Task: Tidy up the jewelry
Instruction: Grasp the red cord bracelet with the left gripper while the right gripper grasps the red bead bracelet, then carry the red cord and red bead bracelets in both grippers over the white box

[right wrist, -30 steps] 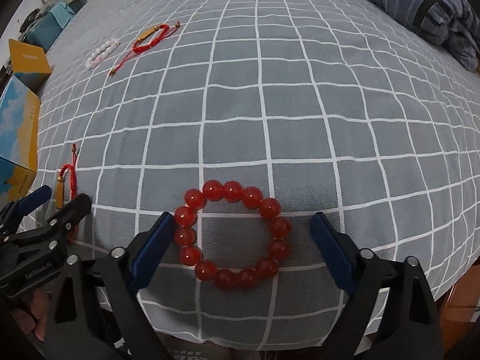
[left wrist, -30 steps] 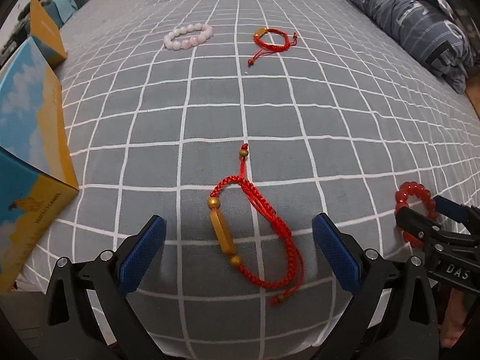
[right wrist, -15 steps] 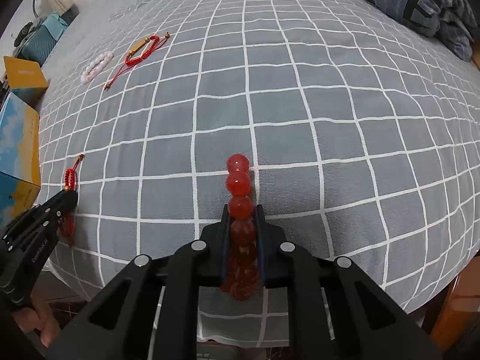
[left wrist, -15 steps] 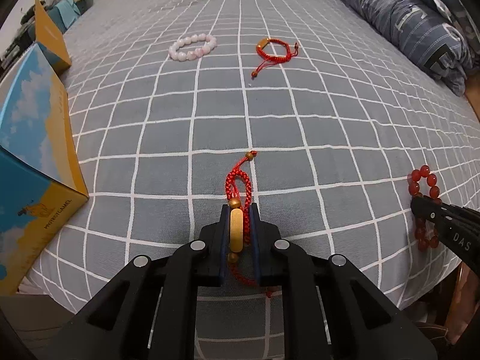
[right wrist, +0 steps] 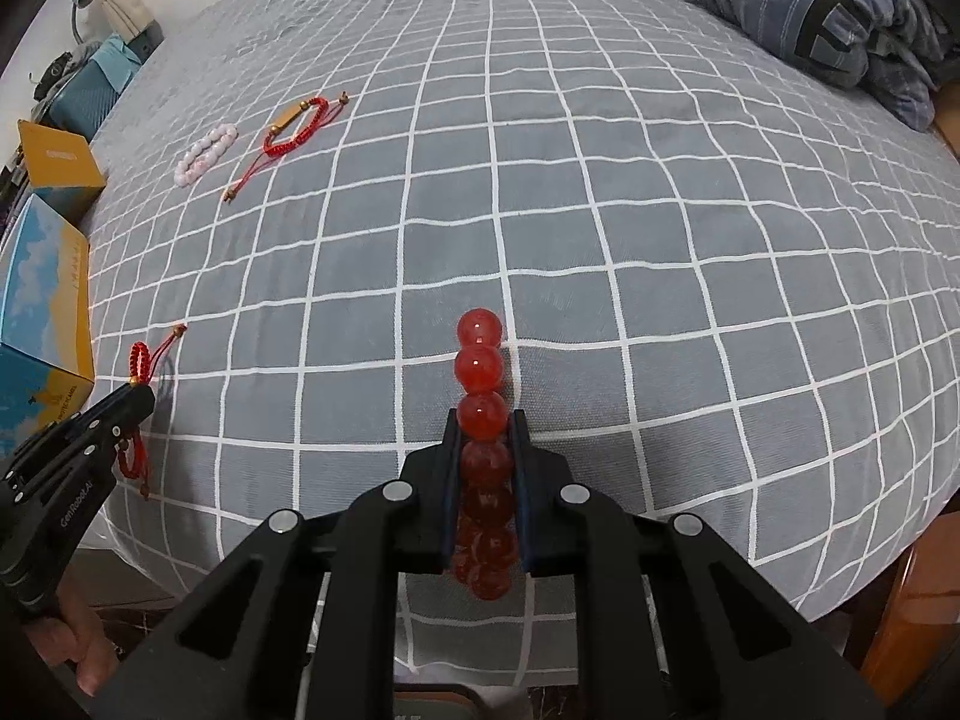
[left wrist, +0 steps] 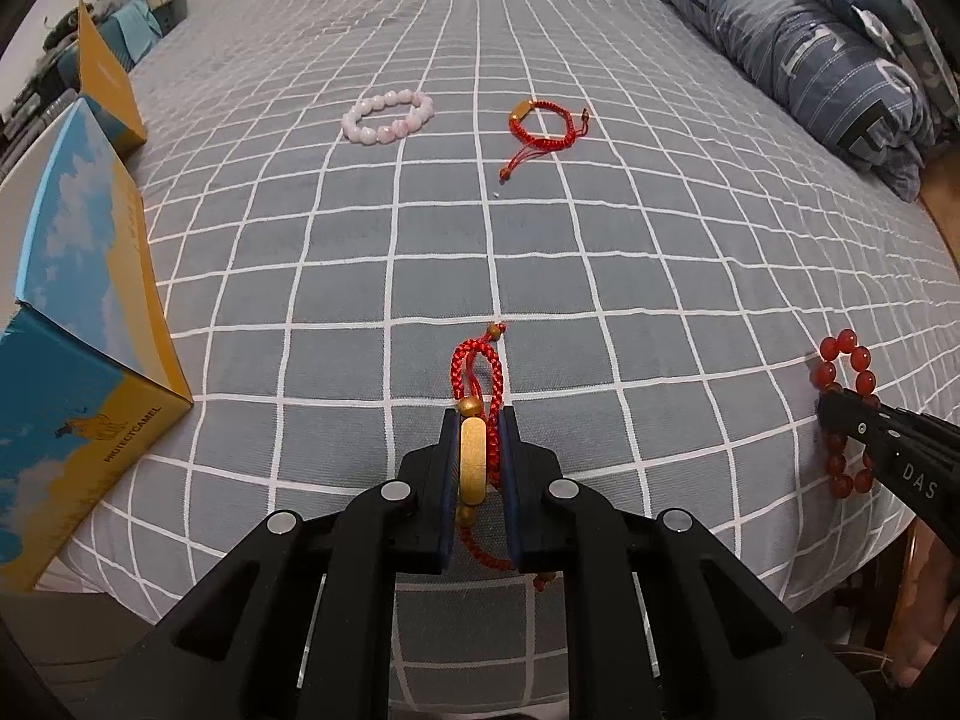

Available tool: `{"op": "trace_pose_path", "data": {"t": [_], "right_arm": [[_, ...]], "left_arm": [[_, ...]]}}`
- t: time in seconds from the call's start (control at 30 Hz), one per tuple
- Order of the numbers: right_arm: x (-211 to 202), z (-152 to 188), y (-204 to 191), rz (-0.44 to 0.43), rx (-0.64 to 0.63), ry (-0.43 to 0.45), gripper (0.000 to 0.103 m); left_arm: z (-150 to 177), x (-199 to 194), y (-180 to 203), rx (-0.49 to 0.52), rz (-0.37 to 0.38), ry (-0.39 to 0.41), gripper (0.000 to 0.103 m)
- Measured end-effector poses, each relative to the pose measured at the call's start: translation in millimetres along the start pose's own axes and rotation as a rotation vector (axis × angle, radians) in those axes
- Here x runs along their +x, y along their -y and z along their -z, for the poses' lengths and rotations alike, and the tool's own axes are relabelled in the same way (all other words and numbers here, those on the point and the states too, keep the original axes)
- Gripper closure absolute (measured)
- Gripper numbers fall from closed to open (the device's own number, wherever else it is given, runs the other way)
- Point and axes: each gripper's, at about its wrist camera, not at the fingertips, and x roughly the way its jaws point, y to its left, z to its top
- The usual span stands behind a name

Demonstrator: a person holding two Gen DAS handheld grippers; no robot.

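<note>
Left wrist — cord bracelet (left wrist: 477,414) pinched inside left gripper (left wrist: 477,462).

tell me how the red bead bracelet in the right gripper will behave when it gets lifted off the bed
The red bead bracelet is squeezed from a ring into a narrow line by the right gripper, so it probably flexes and will droop. The glossy round beads may slip between the pads. It looks fairly heavy for its size.

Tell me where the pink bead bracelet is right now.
The pink bead bracelet lies far up the checked bedspread, left of centre in the left wrist view, just left of the loose red cord bracelet, apart from it.
</note>
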Motion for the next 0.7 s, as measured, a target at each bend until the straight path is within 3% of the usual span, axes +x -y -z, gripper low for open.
{"op": "trace_pose_path", "data": {"t": [0.7], "right_arm": [[-7.6, 6.0, 0.0, 0.021, -0.06, -0.044, 0.09]], "left_arm": [[-2.1, -21.8, -11.1, -0.013, 0.008, 0.047, 0.091]]}}
